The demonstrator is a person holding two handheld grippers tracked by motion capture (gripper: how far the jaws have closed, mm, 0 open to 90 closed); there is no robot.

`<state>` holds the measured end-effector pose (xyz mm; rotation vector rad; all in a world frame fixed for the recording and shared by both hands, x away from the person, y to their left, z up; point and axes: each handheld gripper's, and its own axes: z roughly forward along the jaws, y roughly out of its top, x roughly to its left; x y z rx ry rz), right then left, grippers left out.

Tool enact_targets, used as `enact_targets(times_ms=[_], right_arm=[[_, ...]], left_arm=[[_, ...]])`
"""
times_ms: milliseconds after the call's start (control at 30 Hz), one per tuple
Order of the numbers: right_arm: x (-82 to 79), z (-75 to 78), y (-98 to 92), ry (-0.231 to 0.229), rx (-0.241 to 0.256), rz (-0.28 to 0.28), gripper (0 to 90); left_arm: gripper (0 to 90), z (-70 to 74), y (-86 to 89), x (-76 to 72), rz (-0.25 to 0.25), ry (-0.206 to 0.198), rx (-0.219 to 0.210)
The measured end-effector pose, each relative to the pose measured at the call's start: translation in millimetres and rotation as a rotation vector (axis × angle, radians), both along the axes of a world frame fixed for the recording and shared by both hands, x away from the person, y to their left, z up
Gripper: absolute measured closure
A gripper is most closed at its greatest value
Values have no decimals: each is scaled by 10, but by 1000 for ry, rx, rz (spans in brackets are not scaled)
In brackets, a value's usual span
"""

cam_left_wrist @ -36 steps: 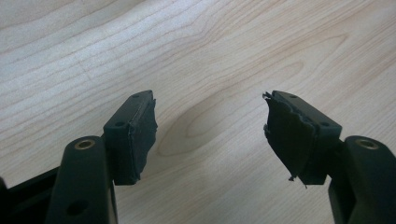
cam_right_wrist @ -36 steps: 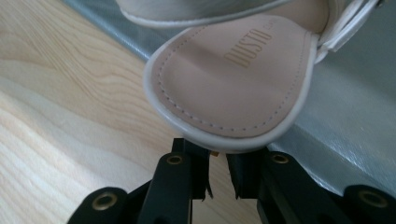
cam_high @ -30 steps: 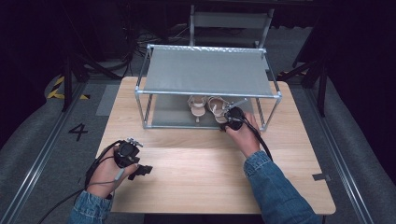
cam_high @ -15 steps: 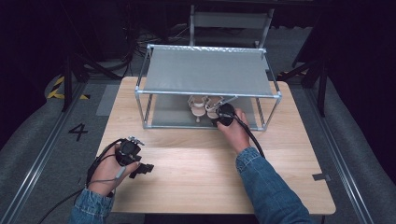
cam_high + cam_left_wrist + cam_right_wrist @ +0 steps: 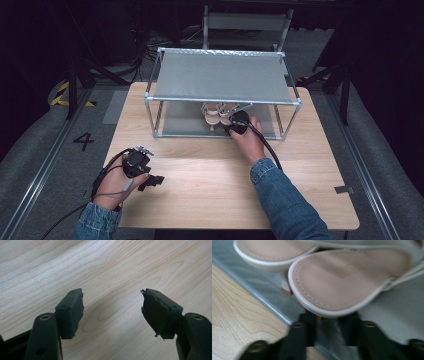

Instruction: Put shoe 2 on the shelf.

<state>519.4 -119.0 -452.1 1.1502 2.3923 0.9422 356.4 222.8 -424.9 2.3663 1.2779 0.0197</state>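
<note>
Left gripper (image 5: 156, 181) sits at about 7 o'clock on the table (image 5: 210, 195), jaws wide apart with just bare wood between them. Right gripper (image 5: 328, 326) is blurry up close; its jaws sit around the heel under the near sandal (image 5: 342, 280), grip hard to tell. Both sandals sit on the rack's (image 5: 222, 77) lower shelf (image 5: 262, 300) at 12 o'clock, toes hidden.

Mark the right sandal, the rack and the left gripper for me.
right sandal (image 5: 342, 280), right gripper view, middle of its tan insole.
rack (image 5: 220, 77), high view, bare grey top shelf.
left gripper (image 5: 112, 312), left gripper view, midway between its open jaw tips.
</note>
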Motion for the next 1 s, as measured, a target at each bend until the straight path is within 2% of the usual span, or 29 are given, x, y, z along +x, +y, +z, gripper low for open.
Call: enact_targets(times_ms=[133, 267, 333, 400, 667, 700, 800, 900, 1000], right_arm=[[-105, 125, -101, 1, -18, -7, 507], [-197, 220, -210, 6, -17, -2, 487], [-357, 348, -342, 16, -5, -18, 463], [-440, 401, -413, 17, 4, -20, 449], [-804, 576, -783, 27, 26, -38, 431], [-804, 576, -783, 27, 26, -38, 431], [-957, 647, -957, 31, 33, -44, 425], [-1015, 673, -1022, 37, 37, -46, 425], [-1139, 708, -1172, 57, 49, -56, 421]], left_arm=[[336, 9, -10, 5, -9, -3, 2], [333, 36, -24, 9, -10, -9, -4], [332, 45, -18, 6, -9, -16, -3], [332, 45, -12, -1, -8, -14, -2], [317, 77, -4, -6, -5, -24, -1], [317, 77, -4, -6, -5, -24, -1], [311, 86, 3, 8, 0, -30, 2], [311, 93, 5, 19, 1, -29, 5], [308, 101, -8, 40, 0, -29, 10]])
